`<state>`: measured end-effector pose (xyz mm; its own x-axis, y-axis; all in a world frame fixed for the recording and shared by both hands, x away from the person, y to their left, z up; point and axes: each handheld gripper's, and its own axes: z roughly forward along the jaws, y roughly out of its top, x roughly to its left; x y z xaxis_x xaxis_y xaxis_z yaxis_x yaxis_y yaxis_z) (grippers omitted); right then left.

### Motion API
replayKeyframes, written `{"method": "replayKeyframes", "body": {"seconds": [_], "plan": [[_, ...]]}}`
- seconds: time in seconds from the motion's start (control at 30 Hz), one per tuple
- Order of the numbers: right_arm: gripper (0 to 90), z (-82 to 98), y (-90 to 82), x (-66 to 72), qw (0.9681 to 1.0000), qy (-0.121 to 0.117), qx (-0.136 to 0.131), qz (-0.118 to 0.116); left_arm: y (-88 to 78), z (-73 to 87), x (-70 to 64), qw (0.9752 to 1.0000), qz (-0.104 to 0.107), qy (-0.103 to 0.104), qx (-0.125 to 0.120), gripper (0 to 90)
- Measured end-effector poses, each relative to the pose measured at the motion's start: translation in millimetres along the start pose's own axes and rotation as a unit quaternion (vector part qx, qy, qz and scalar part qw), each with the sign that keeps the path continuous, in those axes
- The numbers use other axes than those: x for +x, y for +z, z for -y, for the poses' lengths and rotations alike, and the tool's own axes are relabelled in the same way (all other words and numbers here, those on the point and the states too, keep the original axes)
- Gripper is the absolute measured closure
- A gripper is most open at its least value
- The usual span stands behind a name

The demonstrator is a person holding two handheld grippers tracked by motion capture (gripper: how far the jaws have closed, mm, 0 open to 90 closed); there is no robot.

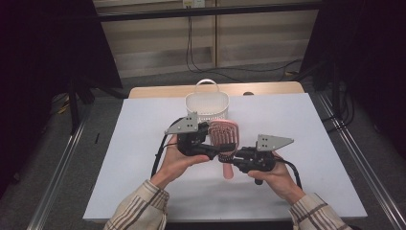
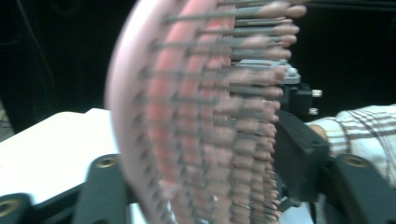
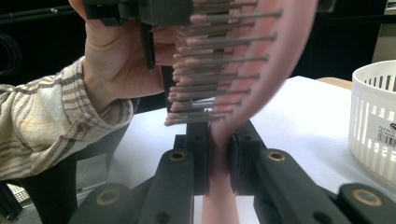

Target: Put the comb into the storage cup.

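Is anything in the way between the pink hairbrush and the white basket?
No. The hairbrush is held up off the table by the right tongs, which pinch its neck. The white basket sits just behind it, top open. Nothing visible lies between them.

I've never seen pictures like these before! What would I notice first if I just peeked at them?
First, the pink hairbrush, held up above the middle of the white table. The right gripper clamps it where head meets handle, and the left gripper has its jaws around the bristly head. Just behind stands a white basket with a loop handle.
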<state>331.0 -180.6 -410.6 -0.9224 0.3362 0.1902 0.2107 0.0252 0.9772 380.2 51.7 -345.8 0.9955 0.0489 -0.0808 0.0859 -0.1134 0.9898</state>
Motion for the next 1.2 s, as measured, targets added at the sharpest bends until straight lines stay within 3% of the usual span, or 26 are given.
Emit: {"method": "replayKeyframes", "body": {"seconds": [0.6,0.9,1.2], "plan": [[77.0,0.2,-1.2,-2.7,1.0,0.005,-0.002,0.005,1.9,-1.6,-4.5,0.9999,0.01,-0.007,0.0,61.7],[75.8,-0.7,-1.9,-2.3,0.9999,0.006,-0.005,0.012,1.5,-3.2,-6.1,0.9999,0.004,-0.012,-0.006,62.8],[63.4,-3.8,-3.2,-1.6,0.9996,0.003,-0.003,0.028,1.3,-6.0,-9.4,0.9999,-0.008,-0.01,-0.009,62.9]]}}
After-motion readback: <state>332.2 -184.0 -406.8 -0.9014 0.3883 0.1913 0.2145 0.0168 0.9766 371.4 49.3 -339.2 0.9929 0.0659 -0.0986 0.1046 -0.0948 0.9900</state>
